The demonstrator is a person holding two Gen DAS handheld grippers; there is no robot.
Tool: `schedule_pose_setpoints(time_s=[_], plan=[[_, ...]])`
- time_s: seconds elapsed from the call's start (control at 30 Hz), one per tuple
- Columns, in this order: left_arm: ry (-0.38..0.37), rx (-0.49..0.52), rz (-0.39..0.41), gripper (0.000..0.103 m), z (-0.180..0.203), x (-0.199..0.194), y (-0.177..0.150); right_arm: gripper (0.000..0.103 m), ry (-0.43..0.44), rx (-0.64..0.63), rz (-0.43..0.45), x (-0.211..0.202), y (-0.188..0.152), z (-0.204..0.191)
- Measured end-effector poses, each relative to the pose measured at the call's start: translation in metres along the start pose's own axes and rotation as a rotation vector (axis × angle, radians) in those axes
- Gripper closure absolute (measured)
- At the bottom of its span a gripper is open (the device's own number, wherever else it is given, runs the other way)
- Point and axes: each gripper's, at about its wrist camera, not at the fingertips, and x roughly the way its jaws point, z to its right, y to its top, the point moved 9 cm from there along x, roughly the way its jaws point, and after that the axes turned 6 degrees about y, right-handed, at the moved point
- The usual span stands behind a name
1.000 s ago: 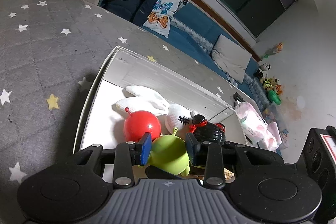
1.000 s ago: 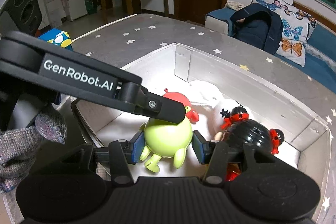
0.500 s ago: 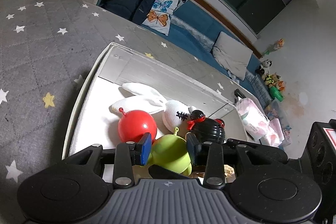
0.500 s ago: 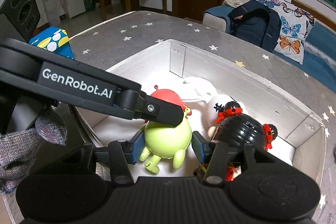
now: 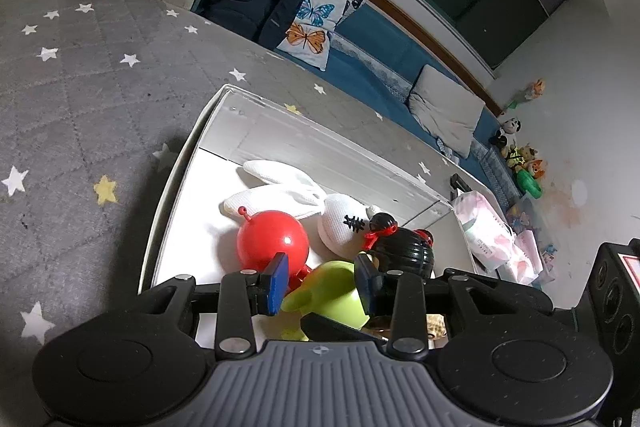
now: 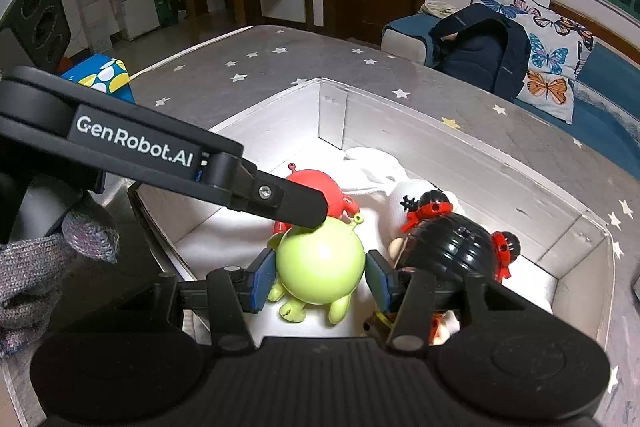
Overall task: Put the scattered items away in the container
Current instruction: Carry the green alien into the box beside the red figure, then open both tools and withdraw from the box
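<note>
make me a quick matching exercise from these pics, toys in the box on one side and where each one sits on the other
Things:
1. green alien toy
2. red alien toy
3. white plush rabbit
4. black-haired doll

Places:
a. beside the box's far wall
b. right of the green toy
c. between the right gripper's fingers
d. just behind the green toy

Pairs: 1-c, 2-d, 3-a, 4-b

A grey quilted bed cover point(image 6: 304, 67) dotted with white and yellow stars is carrying a white open box point(image 6: 472, 141), which is sitting flat directly on the fabric point(image 5: 80, 99).
</note>
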Motion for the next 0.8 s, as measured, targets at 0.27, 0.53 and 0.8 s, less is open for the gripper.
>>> schedule_pose_setpoints(time_s=[0.27,0.53,0.8], plan=[[0.022,0.021,0.014,0.065,-0.001,-0.007,-0.001,0.053,-0.018,-0.01,0.008,-0.002,0.001,-0.003],[0.044,0.043,0.037,0.065,0.0,-0.015,0.0,0.053,-0.022,-0.01,0.013,-0.003,0.002,-0.003],[0.083,0.102,0.081,0.065,0.006,-0.029,-0.003,0.047,-0.034,-0.014,0.044,-0.014,0.001,-0.005]])
